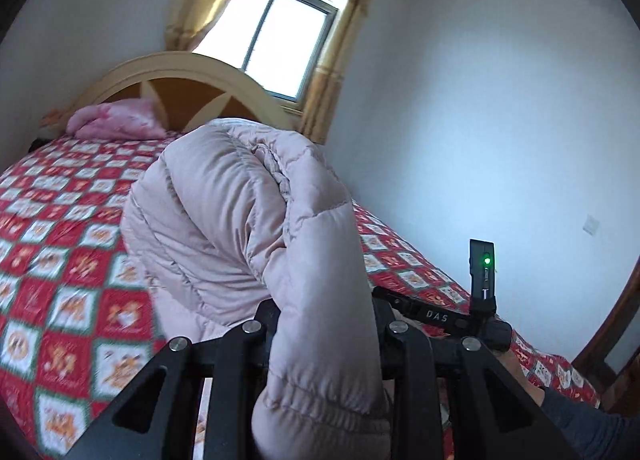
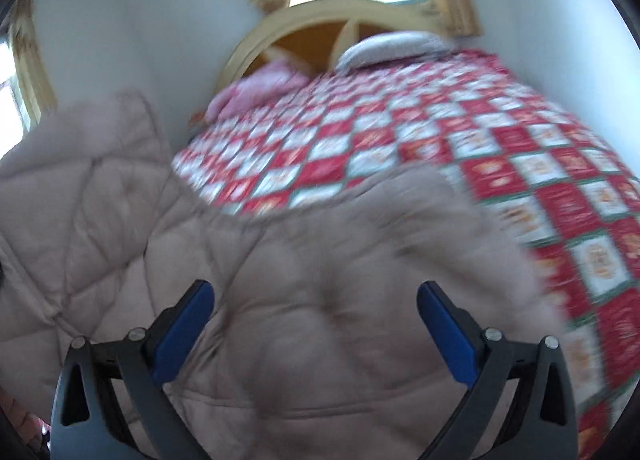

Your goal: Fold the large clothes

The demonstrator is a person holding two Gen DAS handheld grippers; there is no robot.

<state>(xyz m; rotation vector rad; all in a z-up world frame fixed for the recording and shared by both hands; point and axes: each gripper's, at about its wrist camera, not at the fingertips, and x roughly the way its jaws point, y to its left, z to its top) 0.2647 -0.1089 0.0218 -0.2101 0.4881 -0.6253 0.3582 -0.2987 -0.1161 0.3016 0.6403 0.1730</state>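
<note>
The right gripper (image 2: 316, 324) stands with its blue-padded fingers (image 2: 182, 330) spread wide over a pale pink quilted down coat (image 2: 320, 280), which fills the lower and left parts of the frame, blurred. Beyond it, a red-and-white checked bedspread (image 2: 460, 132) runs to the upper right. At top centre, a pink pillow (image 2: 260, 90) and a grey pillow (image 2: 394, 44) lie against an arched wooden headboard (image 2: 320, 16).
</note>
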